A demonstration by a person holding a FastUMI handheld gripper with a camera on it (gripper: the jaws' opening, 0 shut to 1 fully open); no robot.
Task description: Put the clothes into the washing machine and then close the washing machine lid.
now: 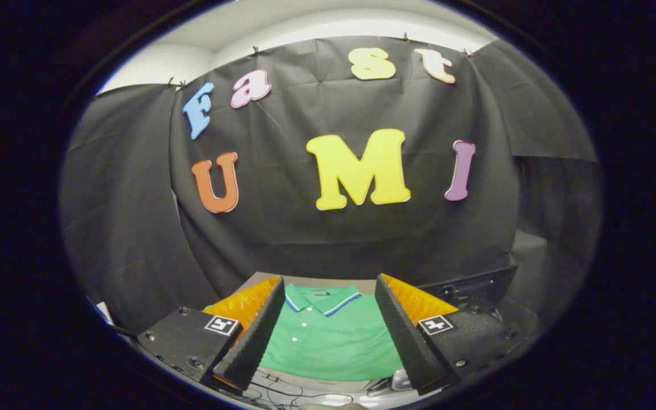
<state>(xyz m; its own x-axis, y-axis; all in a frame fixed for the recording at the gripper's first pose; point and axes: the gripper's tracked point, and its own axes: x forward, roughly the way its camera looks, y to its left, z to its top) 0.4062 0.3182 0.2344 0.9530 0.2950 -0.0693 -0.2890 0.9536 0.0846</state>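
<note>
Gripper (328,290) stands wide open, its two fingers spread well apart and holding nothing; the inner pads (259,330) face each other with a broad gap between them. Seen through that gap lies a green polo shirt (331,344), spread flat on a grey worktop (328,281). The shirt lies front side up, its collar (322,300) at the end away from the gripper. The collar is green with a blue and white trim line along its edge, and a small tag shows inside the neck. A short row of white buttons (294,339) runs down from the collar toward the gripper. The shirt's hem lies nearest the gripper, and the fingers hide the side parts of the shirt. Neither finger touches the cloth as far as can be told; the gripper appears raised above the shirt. Below the hem, nearer the gripper's base, thin dark cables (282,387) trail over a pale surface. To the right, beyond the right finger, sits a dark box-like unit (470,290) with a recessed panel; what it is cannot be told for certain. A black cloth wall (305,239) hangs behind the worktop, and above it a strip of pale wall or ceiling (305,23) shows.
</note>
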